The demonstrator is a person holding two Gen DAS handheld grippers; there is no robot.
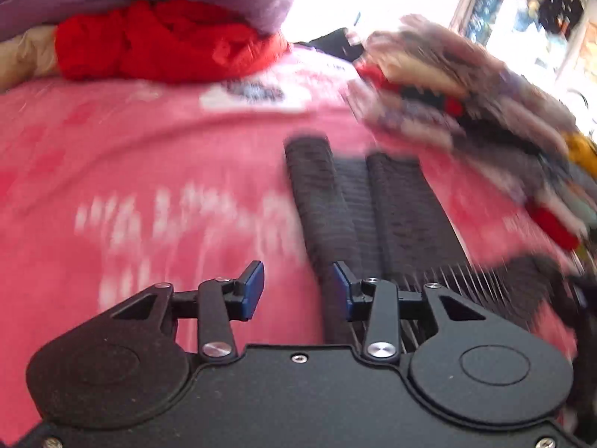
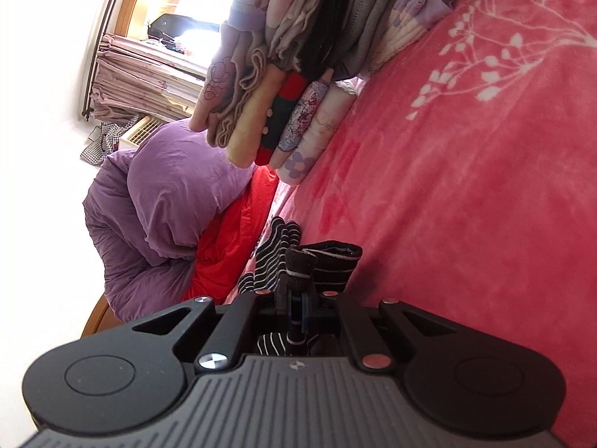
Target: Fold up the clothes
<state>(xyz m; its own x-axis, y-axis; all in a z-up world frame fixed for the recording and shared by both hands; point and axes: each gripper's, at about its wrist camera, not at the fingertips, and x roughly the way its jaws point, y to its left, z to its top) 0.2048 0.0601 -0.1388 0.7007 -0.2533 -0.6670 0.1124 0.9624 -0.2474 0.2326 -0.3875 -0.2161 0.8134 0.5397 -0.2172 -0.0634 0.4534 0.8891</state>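
Observation:
A black garment with thin white stripes lies on the pink blanket, its two long parts pointing away from me. My left gripper is open and empty just above the blanket, its right pad at the garment's near left edge. In the right wrist view my right gripper is shut on a fold of the same striped garment, which bunches up in front of the jaws.
A stack of folded clothes stands on the blanket at the right; it also shows in the right wrist view. A red cloth and a purple duvet lie at the bed's far side.

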